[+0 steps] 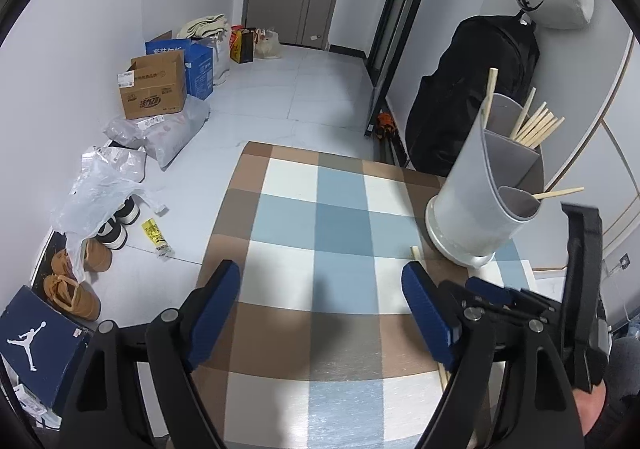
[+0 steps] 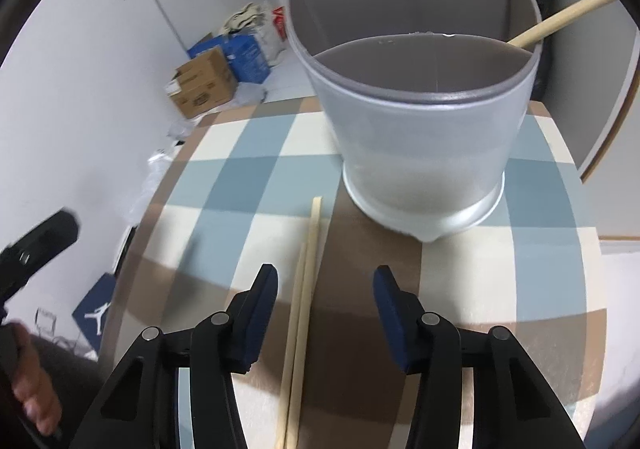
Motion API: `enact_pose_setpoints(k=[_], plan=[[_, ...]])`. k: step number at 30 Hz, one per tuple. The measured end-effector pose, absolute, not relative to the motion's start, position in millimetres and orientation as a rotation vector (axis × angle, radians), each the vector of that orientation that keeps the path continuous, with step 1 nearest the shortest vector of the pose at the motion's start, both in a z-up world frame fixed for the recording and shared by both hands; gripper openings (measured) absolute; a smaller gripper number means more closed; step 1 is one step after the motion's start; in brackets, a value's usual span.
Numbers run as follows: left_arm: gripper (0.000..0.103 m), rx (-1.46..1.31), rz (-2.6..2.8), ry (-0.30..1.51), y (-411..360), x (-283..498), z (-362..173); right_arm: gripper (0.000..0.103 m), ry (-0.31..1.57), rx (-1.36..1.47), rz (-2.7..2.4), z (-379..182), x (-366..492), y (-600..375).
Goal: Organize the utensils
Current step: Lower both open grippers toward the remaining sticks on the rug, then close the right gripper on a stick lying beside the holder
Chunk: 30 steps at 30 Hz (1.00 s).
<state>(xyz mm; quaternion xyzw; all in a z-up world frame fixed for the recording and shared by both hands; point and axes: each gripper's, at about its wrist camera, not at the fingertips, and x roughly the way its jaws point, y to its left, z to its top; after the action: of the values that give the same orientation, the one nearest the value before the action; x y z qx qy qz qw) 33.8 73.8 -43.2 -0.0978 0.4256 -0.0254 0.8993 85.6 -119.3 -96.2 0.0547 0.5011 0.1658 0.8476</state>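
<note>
A grey divided utensil holder point(image 1: 472, 209) point(image 2: 420, 137) stands upright on the checked tablecloth point(image 1: 320, 209) point(image 2: 240, 177). Several wooden chopsticks point(image 1: 536, 127) point(image 2: 560, 23) lean in its rear compartments; the front compartment looks empty. A pair of chopsticks point(image 2: 308, 269) lies flat on the cloth just in front of the holder, one tip point(image 1: 416, 252) showing in the left wrist view. My right gripper point(image 2: 326, 275) hovers over this pair with its jaws apart, the sticks between them and clear of both pads. My left gripper point(image 1: 320, 273) is wide open over bare cloth to the left.
The table's left edge drops to a floor with cardboard boxes point(image 1: 154, 89), plastic bags point(image 1: 100, 185), shoes point(image 1: 72, 289) and a blue shoe box point(image 1: 36, 341). A black backpack point(image 1: 472, 89) hangs behind the holder. A hand point(image 2: 32, 397) shows at the lower left.
</note>
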Motion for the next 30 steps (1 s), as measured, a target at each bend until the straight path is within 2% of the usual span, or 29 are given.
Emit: enact_pose_setpoints(k=[13, 21, 30], plan=[[0.080, -0.278, -0.050, 0.908, 91, 35, -44, 0.029, 1.115, 0.025, 0.324, -107, 119, -80], [0.080, -0.289, -0.057, 0.907, 96, 37, -43, 0.024, 1.122, -0.037, 0.295, -111, 134, -67], [0.080, -0.311, -0.050, 0.910, 102, 39, -43, 0.008, 1.116, -0.103, 0.275, -113, 136, -61]])
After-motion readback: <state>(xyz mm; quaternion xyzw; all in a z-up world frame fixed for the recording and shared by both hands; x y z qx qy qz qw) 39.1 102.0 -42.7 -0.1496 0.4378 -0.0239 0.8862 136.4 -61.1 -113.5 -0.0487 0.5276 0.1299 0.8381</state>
